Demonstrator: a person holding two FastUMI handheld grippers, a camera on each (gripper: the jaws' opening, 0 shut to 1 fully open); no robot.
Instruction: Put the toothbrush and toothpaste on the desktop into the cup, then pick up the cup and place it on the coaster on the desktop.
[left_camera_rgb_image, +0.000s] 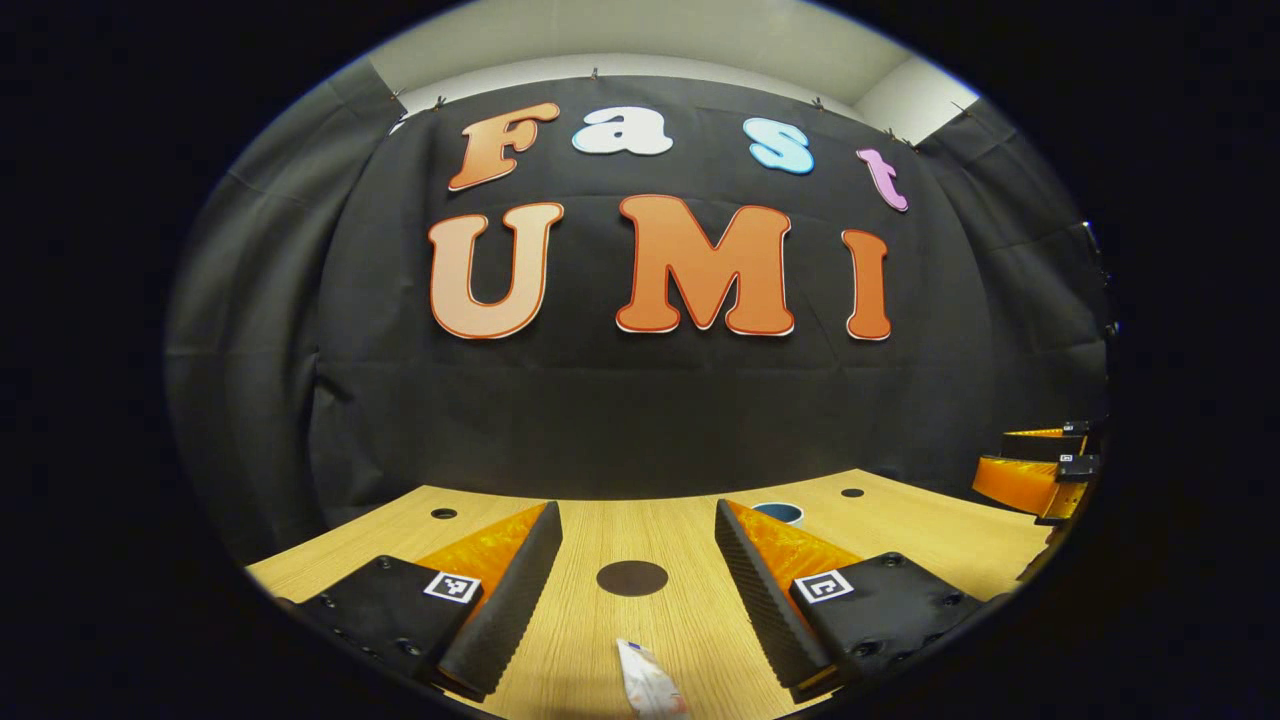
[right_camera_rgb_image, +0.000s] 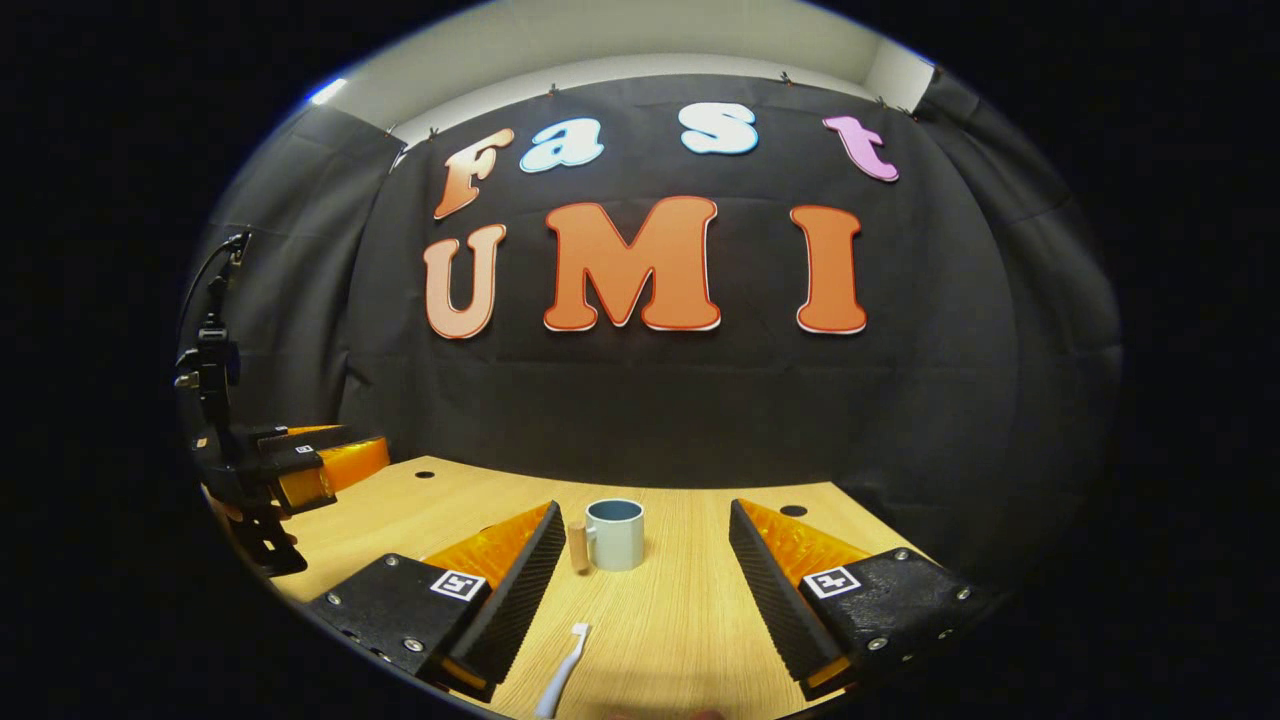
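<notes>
Both grippers hang open and empty: the toothpaste (left_camera_rgb_image: 648, 683) lies between the left gripper (left_camera_rgb_image: 636, 575)'s jaws, the toothbrush (right_camera_rgb_image: 563, 672) between the right gripper (right_camera_rgb_image: 640, 580)'s, with the cup (right_camera_rgb_image: 614, 534) beyond. A shallow pinch on either could slip.

Lighting: dim, overhead; soft shadows on desktop (left_camera_rgb_image: 640, 620). Focus sharp centrally; strong fisheye bending toward frame edges.

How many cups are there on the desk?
1. The cup stands upright on the desk, ahead of the right gripper; its rim also peeks out behind a finger in the left gripper view. Others may be hidden.
</notes>
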